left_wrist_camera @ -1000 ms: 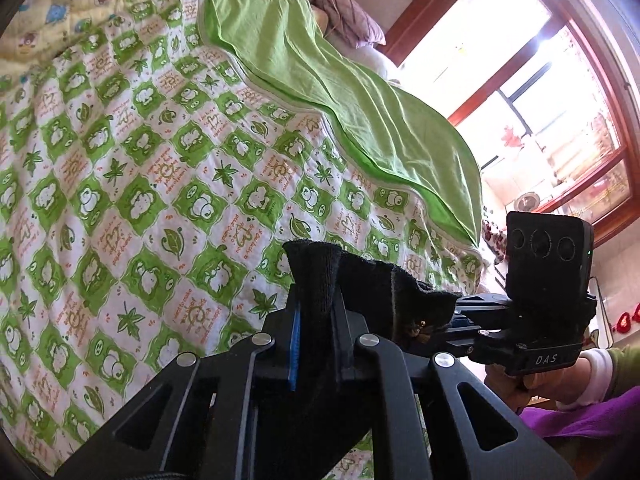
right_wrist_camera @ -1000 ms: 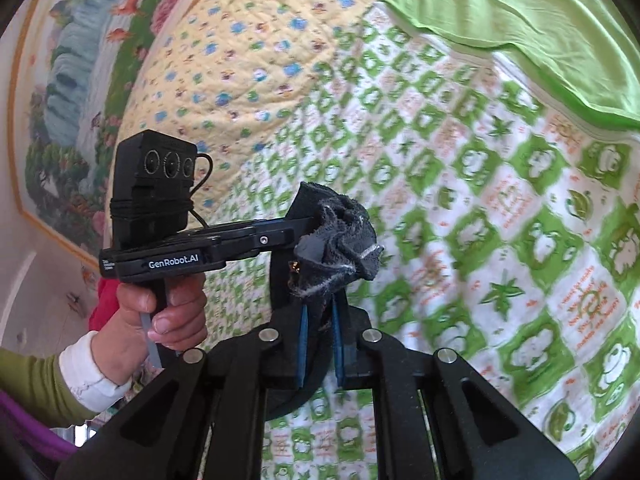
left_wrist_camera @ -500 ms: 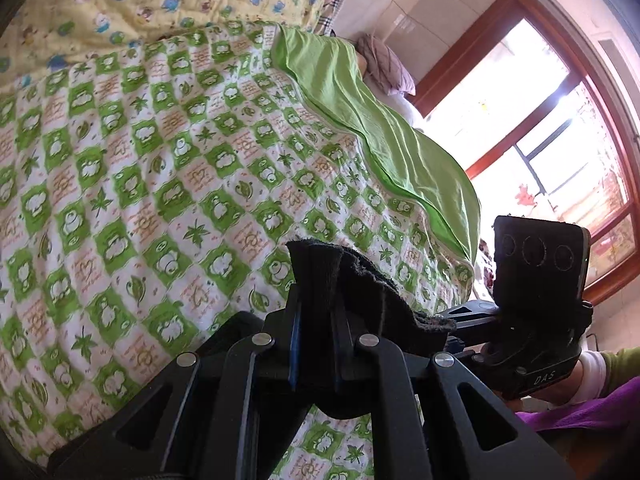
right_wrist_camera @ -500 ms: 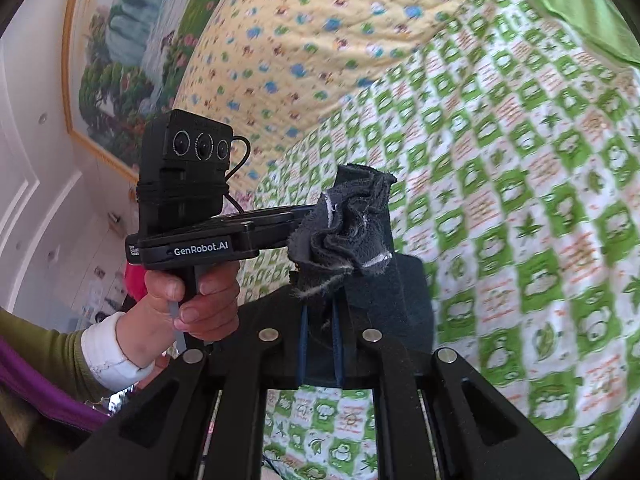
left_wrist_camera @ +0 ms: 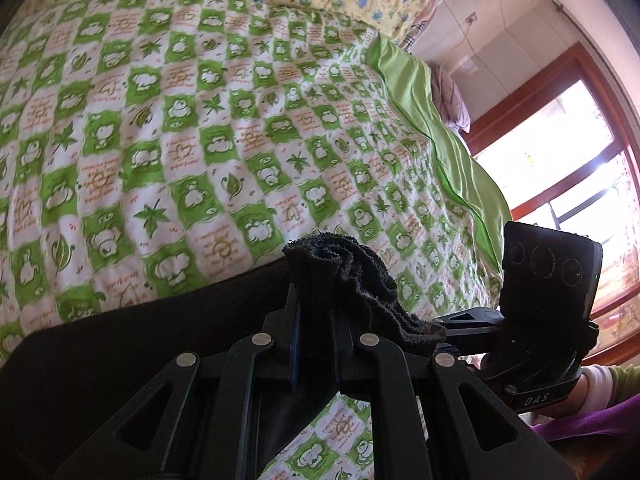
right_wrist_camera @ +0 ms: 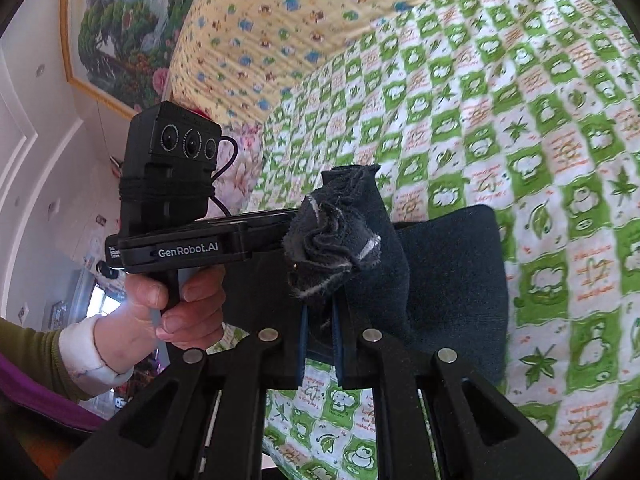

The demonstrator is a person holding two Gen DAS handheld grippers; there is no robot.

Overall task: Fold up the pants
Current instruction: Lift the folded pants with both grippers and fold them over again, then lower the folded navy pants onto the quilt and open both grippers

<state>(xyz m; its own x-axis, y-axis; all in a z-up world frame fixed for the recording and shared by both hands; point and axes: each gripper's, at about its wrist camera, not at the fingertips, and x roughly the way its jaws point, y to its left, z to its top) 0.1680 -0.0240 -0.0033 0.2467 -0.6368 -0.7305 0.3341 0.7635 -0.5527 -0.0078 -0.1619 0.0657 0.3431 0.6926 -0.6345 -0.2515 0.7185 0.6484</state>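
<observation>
pants: dark navy, soft knit pants (right_wrist_camera: pixel 448 280) hung between both grippers above the bed, one bunched hem in each; cloth draped down below the grippers and lay partly on the quilt.
left gripper: left gripper (left_wrist_camera: pixel 316 320) had its jaws clenched on a gathered, frayed edge of the pants (left_wrist_camera: pixel 344 276); fabric stuck out above the jaws.
right gripper: right gripper (right_wrist_camera: pixel 320 316) had its jaws clenched on a rosette-like bunch of the same cloth, pale stitching visible on the folds.
hands: person's left hand (right_wrist_camera: pixel 176 308) wrapped the grip of the left gripper in the right wrist view; white cuff, olive sleeve.
bed: green-and-white checked quilt (left_wrist_camera: pixel 200 140) with frog and leaf prints covered the bed; a yellow patterned quilt (right_wrist_camera: pixel 304 20) lay at its far end, a plain lime-green sheet (left_wrist_camera: pixel 440 132) along the window side.
room: wood-framed window (left_wrist_camera: pixel 580 184) was bright; framed landscape picture (right_wrist_camera: pixel 120 24) was on the wall.
</observation>
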